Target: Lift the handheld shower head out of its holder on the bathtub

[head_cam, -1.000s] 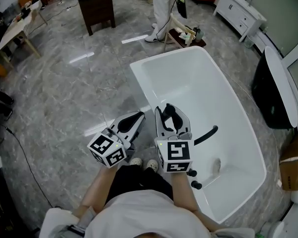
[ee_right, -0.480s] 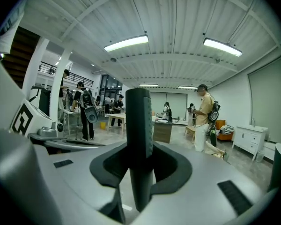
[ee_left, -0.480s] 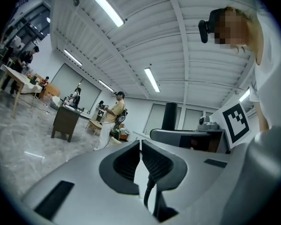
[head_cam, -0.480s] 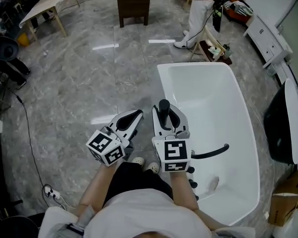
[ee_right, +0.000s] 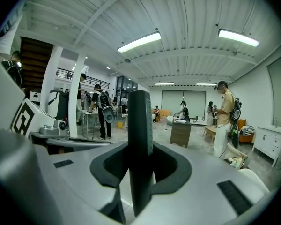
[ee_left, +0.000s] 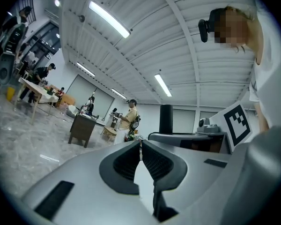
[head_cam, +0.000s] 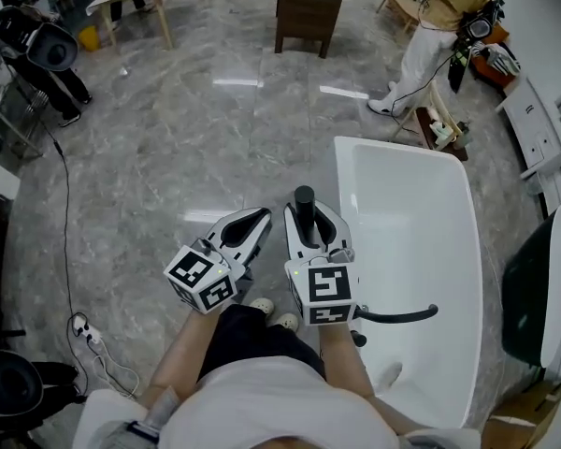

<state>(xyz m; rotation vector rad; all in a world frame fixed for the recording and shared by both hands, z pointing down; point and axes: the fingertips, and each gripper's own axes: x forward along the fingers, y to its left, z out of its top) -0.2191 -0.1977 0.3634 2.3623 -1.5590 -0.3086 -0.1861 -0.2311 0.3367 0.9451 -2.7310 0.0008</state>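
- My right gripper (head_cam: 310, 223) was clamped on the handheld shower head (head_cam: 305, 202), both pads pressed to the sides of its dark, round handle.
- In the right gripper view the handle (ee_right: 139, 139) stood upright between the jaws, with its top well above them.
- From the head view the shower head was out of the tub, over the grey marble floor (head_cam: 168, 157) and just left of the white bathtub (head_cam: 340, 171).
- My left gripper (head_cam: 246, 228) was just beside the right one, also over the floor, jaws closed on each other.
- The left gripper view showed its dark pads (ee_left: 131, 161) meeting at the tips with nothing between them.
- Each gripper carried its marker cube nearest me, the left one (head_cam: 202, 280) tilted, the right one (head_cam: 323, 295) facing up.
- A black curved spout (head_cam: 402, 315) reached over the near end of the tub, with a dark knob (head_cam: 357, 338) near its base.
- Further off stood a dark wooden cabinet (head_cam: 309, 6), and a person in light trousers (head_cam: 428, 40) beyond the tub's far end.
- A cable with a power strip (head_cam: 84, 329) lay on the floor at my left.
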